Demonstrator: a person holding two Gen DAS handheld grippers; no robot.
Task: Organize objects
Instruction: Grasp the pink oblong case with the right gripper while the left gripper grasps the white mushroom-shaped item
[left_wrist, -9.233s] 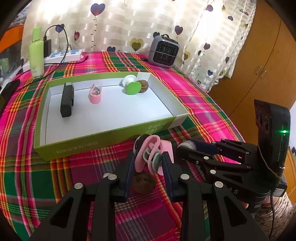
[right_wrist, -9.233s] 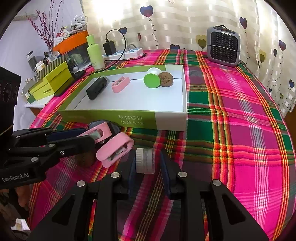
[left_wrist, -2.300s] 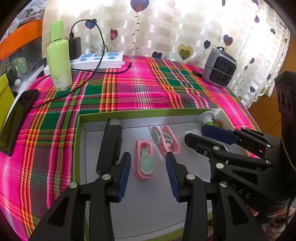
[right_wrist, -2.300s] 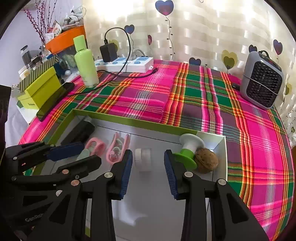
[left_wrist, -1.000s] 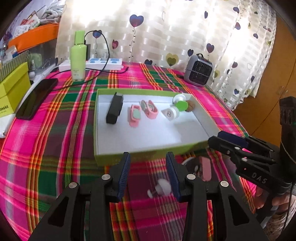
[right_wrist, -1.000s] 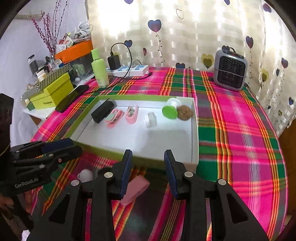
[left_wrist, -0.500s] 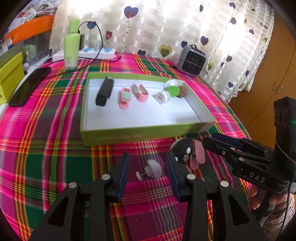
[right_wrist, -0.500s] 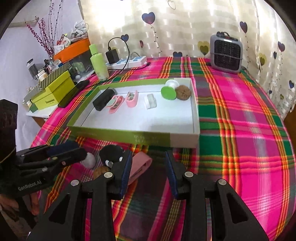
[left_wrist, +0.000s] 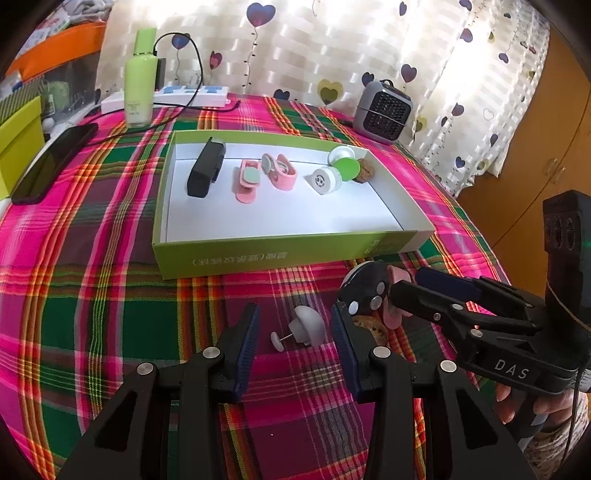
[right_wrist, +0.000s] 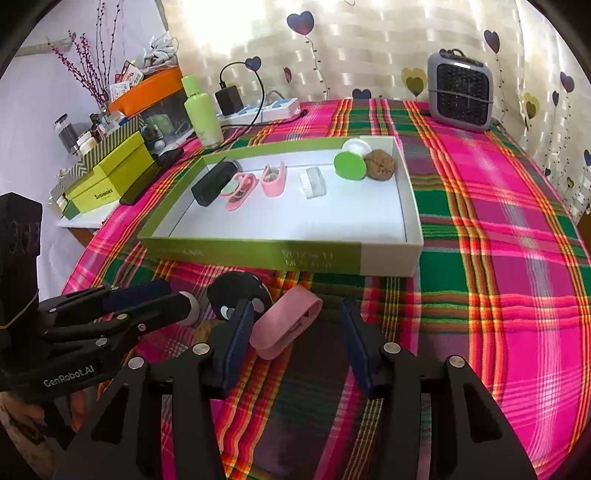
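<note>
Left wrist view: the plaid-covered table (left_wrist: 92, 280) carries the green tray (left_wrist: 258, 258), which sits toward the table's far middle and holds a row along its far wall: a black case (left_wrist: 205, 173) at the far-left corner, two pink clips (left_wrist: 266, 177), a white roll (left_wrist: 323, 181), a green-topped knob (left_wrist: 347, 168) and a walnut (left_wrist: 365, 173) at the far-right corner. On the cloth just before the tray's near wall lie the things not yet sorted: a black round gadget (left_wrist: 365, 286), a pink holder (right_wrist: 286, 323), a second walnut (left_wrist: 375, 328) half hidden behind the fingers, and, smallest, a white mushroom-shaped knob (left_wrist: 304, 323). The left gripper (left_wrist: 295, 332) is released, its jaws spread with the white knob lying between them, untouched. The right gripper (right_wrist: 295, 328) is likewise spread wide and empty, with the pink holder between its fingers, close against the left one. The step in hand looks like a paired pick-up near the table's front edge. Next, each claw likely needs to settle a little lower and clench squarely; the knob is round and thin-stemmed, so it may roll or slip unless caught across its cap.
</note>
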